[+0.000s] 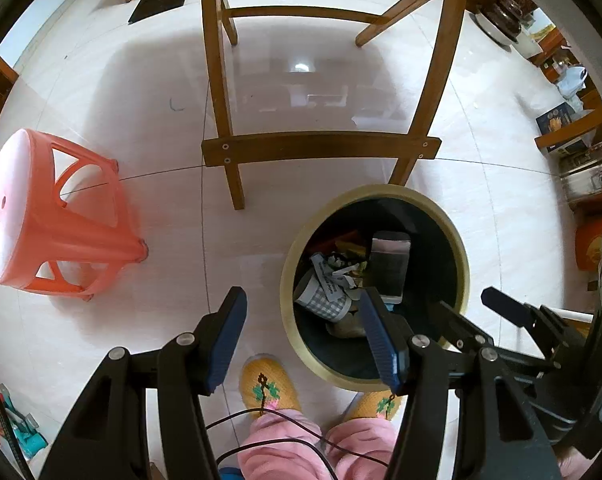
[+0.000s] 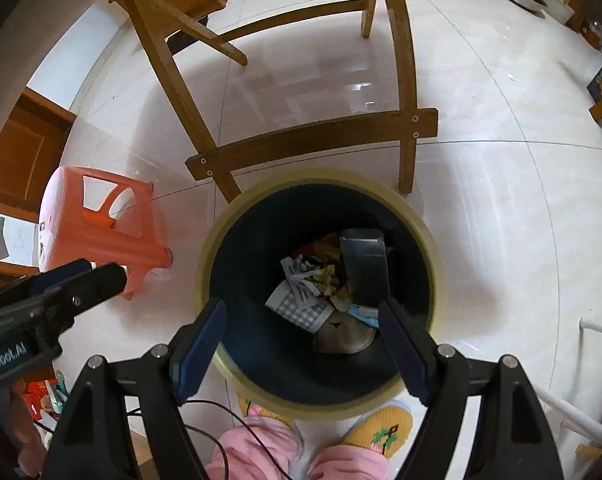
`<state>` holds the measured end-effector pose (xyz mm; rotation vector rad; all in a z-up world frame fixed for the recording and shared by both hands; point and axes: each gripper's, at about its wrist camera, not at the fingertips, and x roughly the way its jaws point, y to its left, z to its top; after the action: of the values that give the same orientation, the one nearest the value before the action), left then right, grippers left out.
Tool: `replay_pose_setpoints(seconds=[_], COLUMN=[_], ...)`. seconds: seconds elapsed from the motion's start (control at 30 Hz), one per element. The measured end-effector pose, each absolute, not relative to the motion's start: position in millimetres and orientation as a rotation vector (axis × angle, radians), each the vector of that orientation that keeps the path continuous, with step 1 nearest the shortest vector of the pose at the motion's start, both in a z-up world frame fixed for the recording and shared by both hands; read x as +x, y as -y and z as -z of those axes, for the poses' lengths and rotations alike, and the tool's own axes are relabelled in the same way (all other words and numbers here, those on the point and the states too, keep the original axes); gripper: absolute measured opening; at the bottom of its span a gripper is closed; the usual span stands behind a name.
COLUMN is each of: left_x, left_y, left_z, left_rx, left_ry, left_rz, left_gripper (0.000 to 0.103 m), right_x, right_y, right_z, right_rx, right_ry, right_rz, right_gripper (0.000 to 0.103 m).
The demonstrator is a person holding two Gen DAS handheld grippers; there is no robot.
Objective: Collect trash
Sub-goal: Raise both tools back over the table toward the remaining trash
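A round bin with a yellowish rim (image 1: pixel 381 192) (image 2: pixel 321 176) and dark inside stands on the floor. In it lie trash pieces: crumpled printed paper (image 2: pixel 301 276), a checked wrapper (image 2: pixel 297 310), a silver pouch (image 2: pixel 365 268) (image 1: pixel 389 264) and a brown piece (image 2: pixel 345 338). My right gripper (image 2: pixel 301 344) is open and empty, right above the bin's mouth. My left gripper (image 1: pixel 301 340) is open and empty, over the bin's left rim. The right gripper also shows in the left wrist view (image 1: pixel 501 304); the left gripper shows in the right wrist view (image 2: pixel 81 280).
A wooden chair (image 1: pixel 321 148) (image 2: pixel 313 140) stands just beyond the bin. An orange plastic stool (image 1: pixel 57 216) (image 2: pixel 101 224) stands to the left. The person's slippered feet (image 1: pixel 269 388) (image 2: pixel 381 424) are by the bin's near side. Boxes and clutter (image 1: pixel 581 152) line the right wall.
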<state>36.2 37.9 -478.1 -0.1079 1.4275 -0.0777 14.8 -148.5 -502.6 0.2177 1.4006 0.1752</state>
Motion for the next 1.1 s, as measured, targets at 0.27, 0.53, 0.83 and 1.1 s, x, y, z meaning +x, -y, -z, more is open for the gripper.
replay_pose_setpoints(seconds=[0.27,0.53,0.83,1.1], left_x=[31.0,26.2,17.2,5.3], left_y=[-26.8,-11.2,-4.2,-2.4], left_z=[426.6,339.8,231.8,130.5], left_rx=[-0.113,-0.118,-0.149,-0.134], left_ry=[-1.411,-1.356,-1.295,-1.241], left_rz=[0.099,0.124,0.119,0.088], left_gripper=[0.057,0.058,0.067,0.089], right_x=[-3.2,-9.5,-7.0,0.9], right_y=[163.3,176.8,191.8,196.0], right_z=[455.0,369.9,269.6,177.4], right_rx=[0.273,0.297,0.302,0.251], right_ry=[-1.388,-1.346,-1.29,-1.271], right_rz=[-0.15,-0.161,-0.178,-0.189], right_gripper=[0.079,0.079,0.079,0.079])
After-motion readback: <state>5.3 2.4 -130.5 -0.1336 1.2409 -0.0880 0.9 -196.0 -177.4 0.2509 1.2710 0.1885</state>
